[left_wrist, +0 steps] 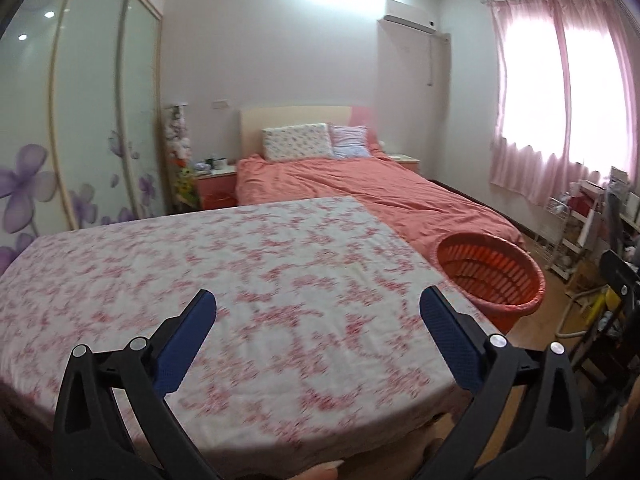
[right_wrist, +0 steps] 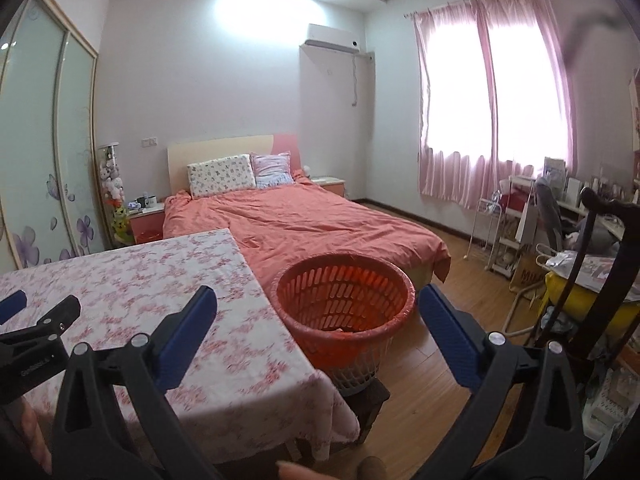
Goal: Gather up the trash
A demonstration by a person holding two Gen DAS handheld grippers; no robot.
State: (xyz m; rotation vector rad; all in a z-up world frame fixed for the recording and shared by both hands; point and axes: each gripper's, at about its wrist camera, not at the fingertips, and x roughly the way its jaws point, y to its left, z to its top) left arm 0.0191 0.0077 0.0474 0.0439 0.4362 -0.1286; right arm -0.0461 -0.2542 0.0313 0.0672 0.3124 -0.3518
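An orange slatted basket [right_wrist: 344,304] with a plastic liner stands on a dark stool at the right edge of the table; it also shows in the left wrist view [left_wrist: 492,272]. A small pale scrap lies at its bottom. The table [left_wrist: 224,264] wears a pink floral cloth, and I see no trash on it. My left gripper [left_wrist: 318,312] is open and empty above the table's near part. My right gripper [right_wrist: 318,308] is open and empty, held in front of the basket. The left gripper's fingers [right_wrist: 44,316] show at the left edge of the right wrist view.
A bed [right_wrist: 304,224] with a salmon cover stands behind the table. A wardrobe [left_wrist: 80,120] with flower-print doors is on the left. A dark chair [right_wrist: 600,264], a yellow bin and a cluttered rack [right_wrist: 504,232] stand on the wood floor at right.
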